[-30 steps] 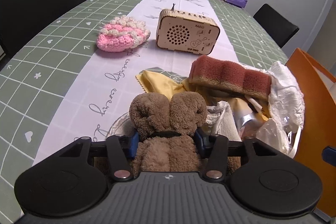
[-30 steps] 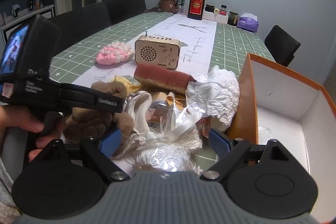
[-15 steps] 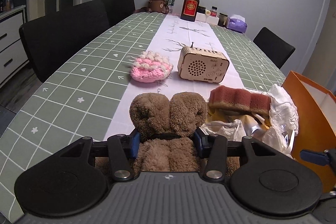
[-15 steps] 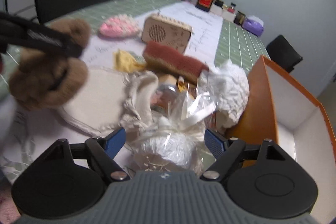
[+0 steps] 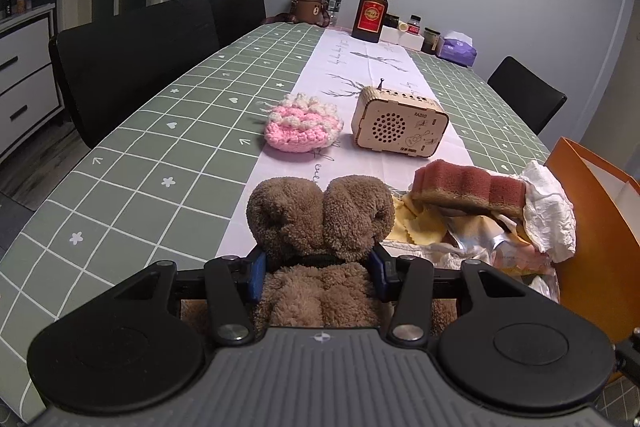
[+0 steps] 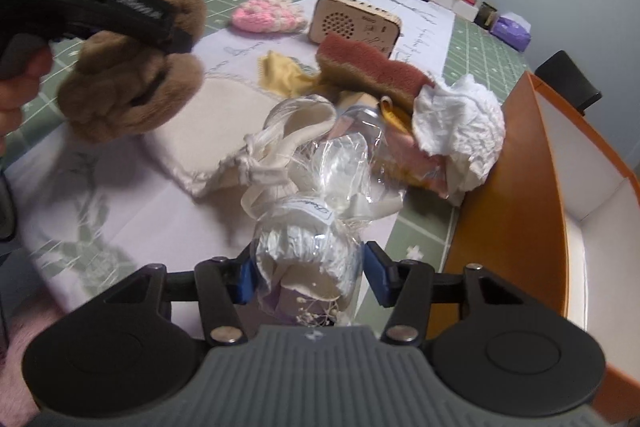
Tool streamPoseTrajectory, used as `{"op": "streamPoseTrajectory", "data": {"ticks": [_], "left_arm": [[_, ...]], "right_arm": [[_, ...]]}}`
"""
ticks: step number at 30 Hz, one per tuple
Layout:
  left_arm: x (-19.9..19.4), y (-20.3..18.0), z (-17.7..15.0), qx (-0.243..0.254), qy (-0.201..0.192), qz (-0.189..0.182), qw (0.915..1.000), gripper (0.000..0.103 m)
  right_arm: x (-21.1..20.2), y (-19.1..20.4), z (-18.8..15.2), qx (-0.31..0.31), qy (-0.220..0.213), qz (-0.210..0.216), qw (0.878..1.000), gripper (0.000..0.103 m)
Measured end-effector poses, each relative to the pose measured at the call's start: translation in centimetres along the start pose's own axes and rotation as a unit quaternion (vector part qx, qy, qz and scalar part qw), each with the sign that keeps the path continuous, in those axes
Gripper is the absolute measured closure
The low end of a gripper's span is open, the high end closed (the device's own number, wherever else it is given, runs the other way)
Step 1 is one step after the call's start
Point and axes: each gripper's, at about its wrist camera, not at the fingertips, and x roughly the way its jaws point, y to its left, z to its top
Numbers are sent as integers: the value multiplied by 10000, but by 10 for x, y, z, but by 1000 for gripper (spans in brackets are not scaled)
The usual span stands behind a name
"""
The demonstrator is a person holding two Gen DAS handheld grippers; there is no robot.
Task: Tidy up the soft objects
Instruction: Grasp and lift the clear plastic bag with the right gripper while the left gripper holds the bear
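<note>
My left gripper (image 5: pixel 318 273) is shut on a brown plush toy (image 5: pixel 320 219) and holds it above the table; the toy also shows at the left of the right wrist view (image 6: pixel 132 83). My right gripper (image 6: pixel 310 277) is closed around a clear plastic-wrapped white bundle (image 6: pixel 308 239) at the near edge of a pile. The pile holds a red-brown sponge (image 6: pixel 368 67), a crumpled white cloth (image 6: pixel 460 119), a yellow cloth (image 6: pixel 280 71) and a cream drawstring bag (image 6: pixel 224 119). A pink crochet piece (image 5: pixel 302 125) lies farther back.
An orange box with a white inside (image 6: pixel 560 187) stands open at the right of the pile. A wooden radio (image 5: pixel 400 125) stands mid-table. Bottles, jars and a tissue pack (image 5: pixel 456 45) line the far end. Black chairs (image 5: pixel 136 55) stand along the left side.
My left gripper has lifted the plush toy up and away from the pile. My right gripper has moved forward and closed around the plastic-wrapped bundle.
</note>
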Motion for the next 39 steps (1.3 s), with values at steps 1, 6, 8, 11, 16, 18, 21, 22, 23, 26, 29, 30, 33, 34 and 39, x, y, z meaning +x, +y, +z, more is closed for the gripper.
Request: {"op": "streamPoseTrajectory", "data": {"ticks": [1,6,8,11,16,18,21,22,23,26,29,30,33,34,39], "left_arm": [[-1,-1,0,4,-12,-12,10000,48],[-4,-3,0,-22,-16,6,10000,48],[-6,-3,0,5,-38,10,10000,48],[-11,-3,-1,34,-88,-1,10000,48],[-20,-6,0,78,-131,24,9999,48],[-25,-10,0,114,-156,1,9998,48],[-33,-21,3,227,-225,-65,9995,48],[-35,-24,3,255,-253,-81,9993,48],[-38,-29,4,275,-294,-103,9991,48],[-44,-42,7,330,-385,-192,9985,48],[-46,-54,11,197,-423,-346,9983,48],[-46,-59,13,195,-430,-417,9980,48],[-48,-77,18,241,-462,-640,9966,48],[-49,-83,19,261,-468,-734,9959,48],[-49,-121,24,405,-442,-1218,9907,48]], "right_arm": [[-3,1,-3,35,9,69,10000,39],[-1,1,-8,300,1,152,9994,29],[0,3,-7,264,-62,35,9996,30],[2,5,-8,93,-68,-109,9999,34],[-4,4,-11,42,-278,-32,9996,45],[-7,1,-12,54,-349,17,9994,47],[-15,-4,-15,131,-517,93,9985,49],[-19,-7,-15,202,-580,194,9979,49],[-24,-11,-16,298,-674,320,9968,49],[-45,-25,-18,562,-1035,597,9912,49],[-69,-44,-20,817,-1396,595,9850,49],[-77,-51,-22,898,-1507,581,9828,49],[-104,-76,-26,1156,-1862,356,9750,49],[-112,-83,-28,1231,-1954,200,9728,49],[-133,-122,-40,1625,-2102,-617,9621,49]]}}
